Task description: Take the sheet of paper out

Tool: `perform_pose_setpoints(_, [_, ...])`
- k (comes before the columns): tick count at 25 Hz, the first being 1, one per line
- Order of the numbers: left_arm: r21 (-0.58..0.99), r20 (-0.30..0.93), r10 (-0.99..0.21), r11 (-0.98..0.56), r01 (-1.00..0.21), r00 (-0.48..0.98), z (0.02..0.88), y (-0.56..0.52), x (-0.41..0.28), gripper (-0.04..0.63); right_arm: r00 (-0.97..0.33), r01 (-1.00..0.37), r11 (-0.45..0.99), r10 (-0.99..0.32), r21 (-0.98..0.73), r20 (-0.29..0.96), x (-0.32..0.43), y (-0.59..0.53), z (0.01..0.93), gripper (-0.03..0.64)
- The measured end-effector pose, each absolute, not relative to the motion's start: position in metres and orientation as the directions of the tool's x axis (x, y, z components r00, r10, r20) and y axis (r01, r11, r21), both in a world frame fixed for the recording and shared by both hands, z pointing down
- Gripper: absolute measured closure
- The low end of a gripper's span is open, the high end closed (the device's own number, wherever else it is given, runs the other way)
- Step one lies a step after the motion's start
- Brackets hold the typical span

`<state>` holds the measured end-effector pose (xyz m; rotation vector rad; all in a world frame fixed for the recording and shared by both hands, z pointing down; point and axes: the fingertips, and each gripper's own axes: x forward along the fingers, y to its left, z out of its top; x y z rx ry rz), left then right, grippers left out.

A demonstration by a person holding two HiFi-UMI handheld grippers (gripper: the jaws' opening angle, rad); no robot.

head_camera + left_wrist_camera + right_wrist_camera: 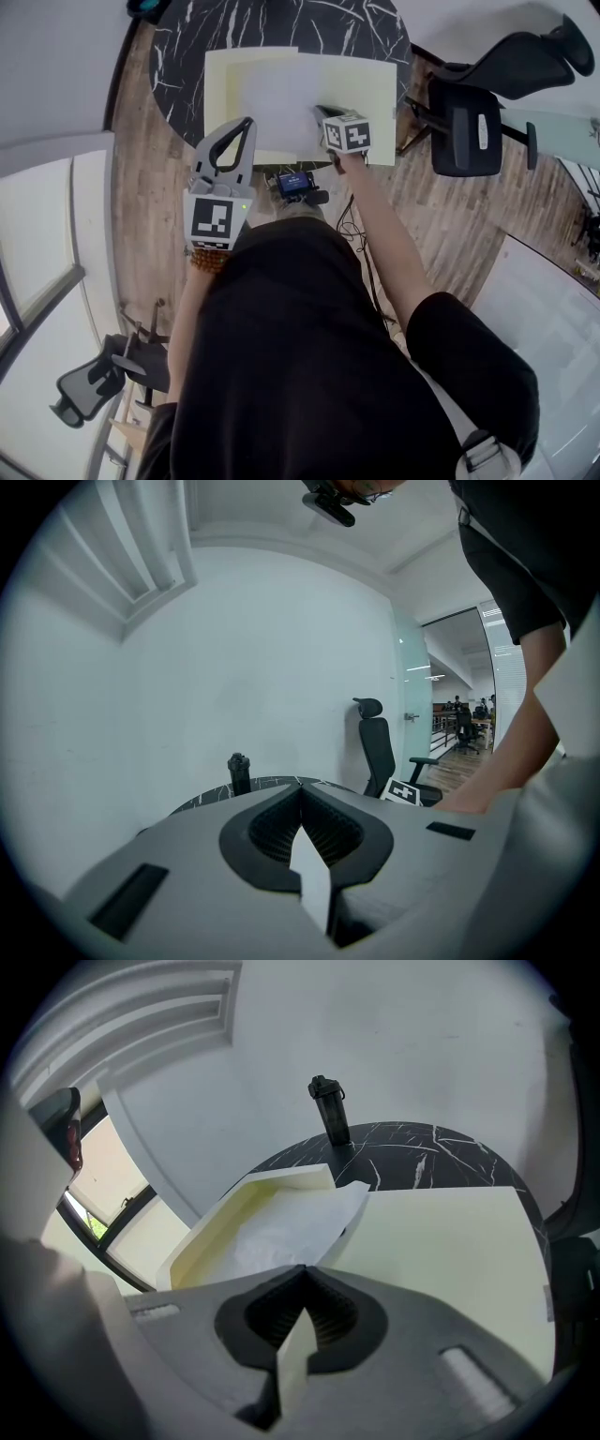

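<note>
One sheet of paper (277,103) (281,1232) lies in the open pale box (217,94) on the black marble table (187,56): light, floppy, probably tears easily, best pinched at an edge. Right gripper (321,112) (300,1267) looks clamped on its near edge; left gripper (248,122) (300,787) closed, empty, off to the side. Office chair (469,122), wood floor (141,187) around.

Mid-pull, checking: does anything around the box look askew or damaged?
The sheet of paper is wrinkled and sits skewed in the cream box. One corner is draped over the box wall onto the flat panel beside it. The right hand-held gripper appears shut on its near edge. Nothing looks spilled or torn.
</note>
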<state>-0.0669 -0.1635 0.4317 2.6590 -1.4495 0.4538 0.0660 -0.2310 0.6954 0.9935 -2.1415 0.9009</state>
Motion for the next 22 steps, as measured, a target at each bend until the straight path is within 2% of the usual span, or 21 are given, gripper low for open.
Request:
perform_pose_setpoints(8, [-0.011, 0.325, -0.808, -0.522, -0.853, 0.491, 0.432, -0.166, -0.061, 0.595, -0.532, -0.823, 0.464, -0.427, -0.327, 0.731, 0.079, -0.233, 0.689, 0.619])
perform_pose_setpoints(12, [-0.071, 0.299, -0.793, -0.573, -0.817, 0.530, 0.433, -0.168, -0.055, 0.595, -0.520, -0.835, 0.448, -0.451, -0.320, 0.726, 0.087, -0.235, 0.687, 0.620])
perform_pose_setpoints(22, [-0.050, 0.301, -0.783, -0.583, -0.811, 0.545, 0.430, -0.171, -0.046, 0.595, -0.504, -0.854, 0.415, -0.505, -0.315, 0.701, 0.106, -0.236, 0.674, 0.620])
